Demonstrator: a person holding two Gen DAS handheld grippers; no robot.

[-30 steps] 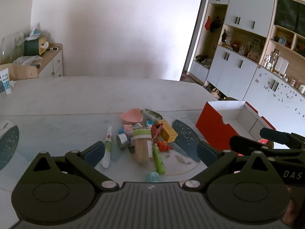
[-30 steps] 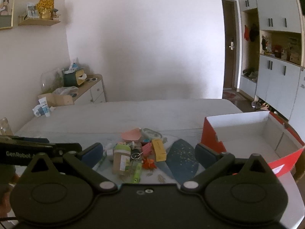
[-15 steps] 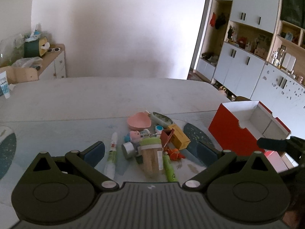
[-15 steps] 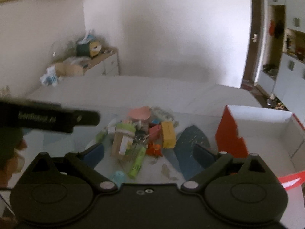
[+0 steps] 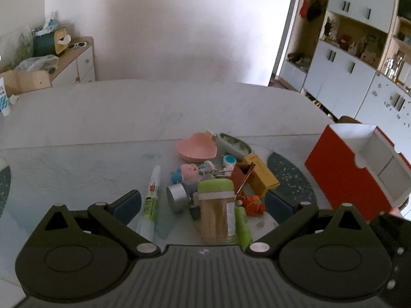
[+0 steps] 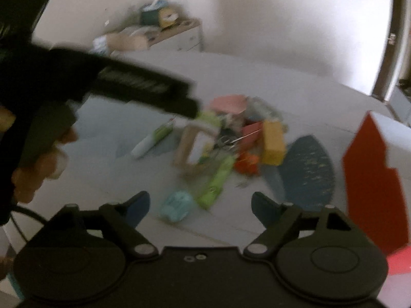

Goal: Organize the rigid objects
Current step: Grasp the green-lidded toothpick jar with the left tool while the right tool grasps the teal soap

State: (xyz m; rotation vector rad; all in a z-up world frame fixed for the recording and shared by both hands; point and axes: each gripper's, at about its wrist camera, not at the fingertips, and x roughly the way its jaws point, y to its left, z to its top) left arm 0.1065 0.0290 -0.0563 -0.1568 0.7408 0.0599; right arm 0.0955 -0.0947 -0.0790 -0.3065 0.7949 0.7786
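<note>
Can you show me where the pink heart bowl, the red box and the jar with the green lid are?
Pink heart bowl (image 5: 196,146): left wrist view, on its inside.
Red box (image 5: 341,178): left wrist view, on its red front wall.
Jar with the green lid (image 5: 215,186): left wrist view, on the lid.

My left wrist feed is dim but sharp, with soft daylight washing the back wall (image 5: 164,25) pale, a faint sheen on the bench (image 5: 102,118), and small soft shadows pooled under the clutter. My right wrist feed is heavily smeared by motion: the pile of objects (image 6: 221,138) and the left hand-held gripper (image 6: 143,87) crossing it are streaked. Both views bow strongly at the edges and darken into black corners.
</note>
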